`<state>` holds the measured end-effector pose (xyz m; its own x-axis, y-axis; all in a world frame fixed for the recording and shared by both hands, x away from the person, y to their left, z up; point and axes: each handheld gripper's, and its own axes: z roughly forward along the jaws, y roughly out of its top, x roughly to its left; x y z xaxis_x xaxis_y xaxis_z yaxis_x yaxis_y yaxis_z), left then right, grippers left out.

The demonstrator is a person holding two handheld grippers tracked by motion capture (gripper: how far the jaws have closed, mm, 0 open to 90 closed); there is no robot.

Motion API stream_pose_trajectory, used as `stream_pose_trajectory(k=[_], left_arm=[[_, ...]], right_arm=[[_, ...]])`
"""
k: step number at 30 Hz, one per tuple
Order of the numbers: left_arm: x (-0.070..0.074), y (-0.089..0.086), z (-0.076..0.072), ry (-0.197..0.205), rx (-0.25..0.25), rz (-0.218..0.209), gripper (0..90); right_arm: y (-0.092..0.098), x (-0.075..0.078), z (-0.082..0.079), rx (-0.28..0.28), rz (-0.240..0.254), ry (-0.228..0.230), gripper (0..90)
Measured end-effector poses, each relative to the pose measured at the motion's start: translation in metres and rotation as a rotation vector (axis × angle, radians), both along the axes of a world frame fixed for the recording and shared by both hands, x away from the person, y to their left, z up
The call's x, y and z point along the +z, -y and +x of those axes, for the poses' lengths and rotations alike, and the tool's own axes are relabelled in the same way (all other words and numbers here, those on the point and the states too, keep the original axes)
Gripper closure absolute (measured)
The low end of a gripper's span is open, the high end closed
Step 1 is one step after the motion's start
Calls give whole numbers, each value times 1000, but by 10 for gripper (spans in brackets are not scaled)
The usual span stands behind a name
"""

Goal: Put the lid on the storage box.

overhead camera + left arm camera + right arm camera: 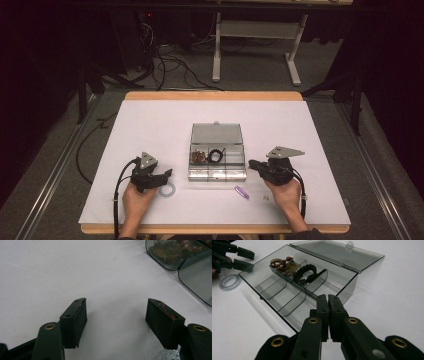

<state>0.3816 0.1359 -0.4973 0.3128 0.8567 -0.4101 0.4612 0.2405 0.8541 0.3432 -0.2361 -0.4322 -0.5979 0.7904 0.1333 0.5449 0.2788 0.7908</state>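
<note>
My left gripper [167,176] gapes empty beside a clear coiled ring [167,190] near the table's [150,115] front edge; my right gripper [328,298] is closed on nothing by the smoky box [347,290].

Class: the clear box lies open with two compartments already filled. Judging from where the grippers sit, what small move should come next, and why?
Probably the left gripper should dip and close on the clear coil ring. Its jaws stand open right beside the ring, while the right gripper is shut and empty, and the box has empty front compartments.

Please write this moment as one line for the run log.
left gripper: open, beside coil ring | right gripper: shut, empty, at clear box | purple piece: on table
</note>
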Motion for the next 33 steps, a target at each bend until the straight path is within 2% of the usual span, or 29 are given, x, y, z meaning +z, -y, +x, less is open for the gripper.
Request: stream_pose_trajectory(k=[25,33], left_arm=[[0,0,0,0,0,1,335],[0,0,0,0,0,1,335]], right_arm=[[-19,3,18,19,-21,3,890],[-22,0,23,19,-18,-12,889]])
